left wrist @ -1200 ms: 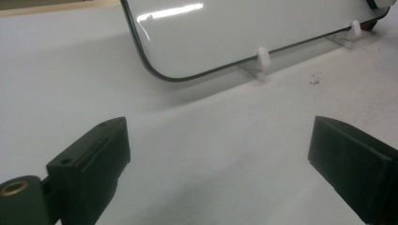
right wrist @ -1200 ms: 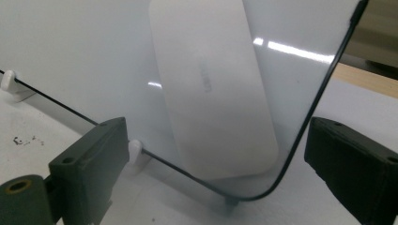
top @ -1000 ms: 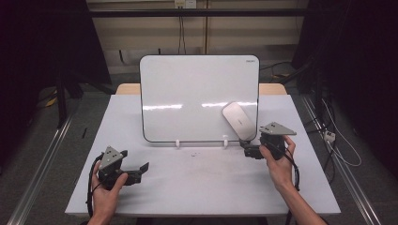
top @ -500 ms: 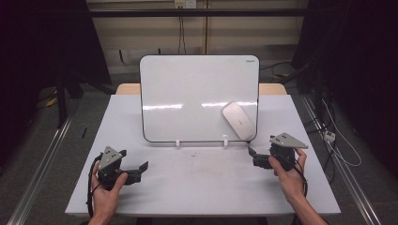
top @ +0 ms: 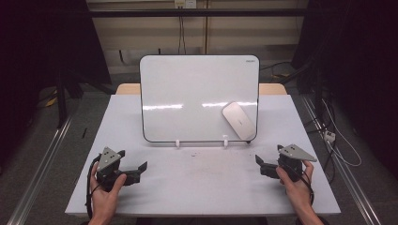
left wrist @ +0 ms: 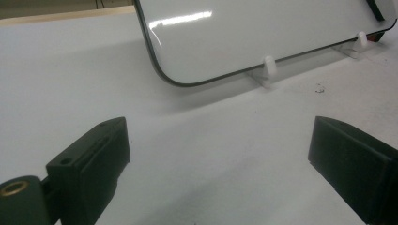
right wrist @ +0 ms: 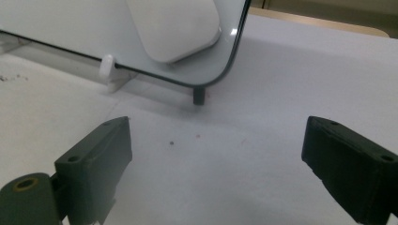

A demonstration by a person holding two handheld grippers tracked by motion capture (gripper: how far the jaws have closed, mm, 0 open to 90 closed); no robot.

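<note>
A white board (top: 197, 93) with a dark rim stands tilted back on two white clips at the middle of the table. An oval white eraser (top: 238, 120) clings to its lower right corner. My left gripper (top: 133, 161) rests at the front left, jaws wide open and empty, pointing right. In the left gripper view the left gripper (left wrist: 220, 129) faces the board's lower left edge (left wrist: 263, 33). My right gripper (top: 261, 166) sits at the front right, open and empty, pointing left. The right gripper view has the right gripper (right wrist: 218, 126) short of the eraser (right wrist: 173, 28) and the board's corner (right wrist: 70, 23).
The white table (top: 202, 192) carries a few dark specks in front of the board. White clip feet (top: 178, 142) jut out from the board's lower edge. Cables (top: 328, 136) lie on the floor to the right, and metal rails run along both sides.
My right gripper has come back from beside the board's lower right corner toward the table's front edge and sunk lower. The left gripper has stayed where it was.
</note>
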